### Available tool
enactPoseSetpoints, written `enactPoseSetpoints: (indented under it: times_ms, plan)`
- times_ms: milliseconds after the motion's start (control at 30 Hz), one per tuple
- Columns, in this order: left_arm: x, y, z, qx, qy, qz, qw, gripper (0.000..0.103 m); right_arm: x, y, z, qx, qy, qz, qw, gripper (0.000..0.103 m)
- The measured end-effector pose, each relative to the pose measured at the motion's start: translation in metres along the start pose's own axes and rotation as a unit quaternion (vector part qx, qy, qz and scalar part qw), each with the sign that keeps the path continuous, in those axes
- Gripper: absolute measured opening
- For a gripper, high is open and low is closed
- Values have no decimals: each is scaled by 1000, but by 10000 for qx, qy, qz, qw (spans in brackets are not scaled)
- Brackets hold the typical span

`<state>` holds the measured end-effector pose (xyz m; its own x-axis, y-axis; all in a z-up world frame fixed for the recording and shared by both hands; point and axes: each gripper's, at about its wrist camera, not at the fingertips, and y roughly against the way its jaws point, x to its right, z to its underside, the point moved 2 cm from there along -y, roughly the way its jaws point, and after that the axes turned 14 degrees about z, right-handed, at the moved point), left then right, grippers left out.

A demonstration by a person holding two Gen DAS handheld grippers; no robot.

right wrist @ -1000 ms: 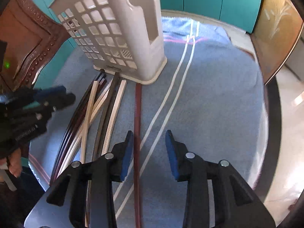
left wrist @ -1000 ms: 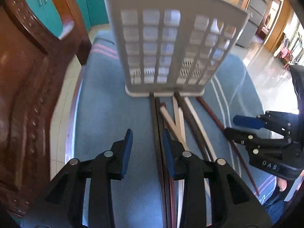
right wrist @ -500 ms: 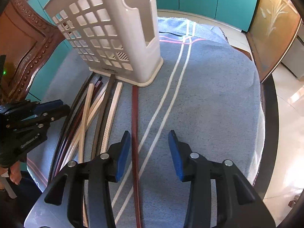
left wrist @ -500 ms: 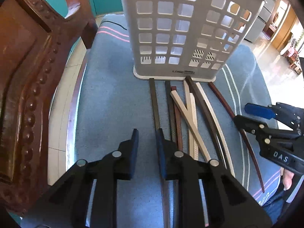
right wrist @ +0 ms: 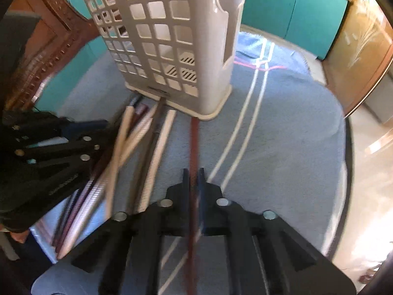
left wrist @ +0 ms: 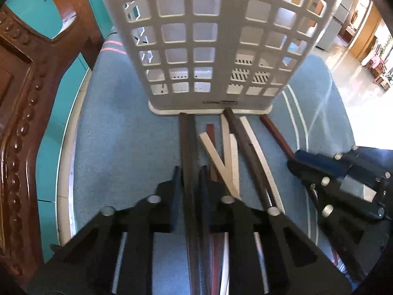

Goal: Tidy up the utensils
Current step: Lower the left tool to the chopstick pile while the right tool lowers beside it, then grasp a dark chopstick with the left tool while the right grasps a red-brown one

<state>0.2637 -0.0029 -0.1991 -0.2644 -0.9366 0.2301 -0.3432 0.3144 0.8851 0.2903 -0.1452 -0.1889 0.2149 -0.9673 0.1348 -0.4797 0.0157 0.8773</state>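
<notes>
Several long chopsticks lie side by side on a blue cloth [left wrist: 118, 147], tips against a white lattice utensil basket [left wrist: 216, 49], which also shows in the right wrist view [right wrist: 172, 49]. My left gripper [left wrist: 190, 177] is shut on a dark chopstick [left wrist: 188, 142] at the left of the row. My right gripper [right wrist: 194, 179] is shut on a reddish-brown chopstick [right wrist: 194, 137] at the right of the row. Cream chopsticks [left wrist: 221, 157] and another dark one [left wrist: 243, 142] lie loose between them.
A carved wooden chair [left wrist: 22, 113] stands at the left. Teal cabinets [right wrist: 307, 12] stand behind the round table. The cloth has white stripes [right wrist: 248, 113] to the right of the basket. The table edge [right wrist: 348, 172] runs on the right.
Both grippers moved forward and down onto the chopsticks and closed: the left on the dark one, the right on the reddish-brown one. The basket looms closer.
</notes>
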Motion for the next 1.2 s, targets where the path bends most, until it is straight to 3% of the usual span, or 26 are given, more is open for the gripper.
enactPoseSetpoints:
  times_ms: [133, 367, 500, 600, 733, 800, 933, 1200]
  plan:
    - [1, 21, 6, 246, 22, 124, 9996, 13, 3, 18, -1, 173, -119, -166, 9996, 7]
    - [24, 111, 30, 941, -194, 541, 9939, 13, 25, 71, -8, 676, -238, -496, 9962, 7]
    - [30, 142, 42, 1157, -377, 743, 9898, 13, 28, 94, 3, 858, -194, -527, 9947, 7]
    - [18, 127, 46, 898, -162, 856, 9921, 13, 20, 78, 9, 605, -168, -451, 9970, 7]
    - [4, 83, 44, 399, 111, 691, 9967, 13, 6, 43, 14, 157, -24, -349, 9993, 7]
    - [2, 86, 44, 393, 153, 698, 9967, 13, 3, 34, 15, 37, 17, -311, 9995, 7]
    - [3, 97, 46, 558, -21, 362, 9978, 24, 4, 30, 14, 27, 25, -213, 9998, 7]
    - [-7, 63, 43, 98, 19, 51, 9999, 24, 10, 14, 14, -24, -6, -52, 10000, 11]
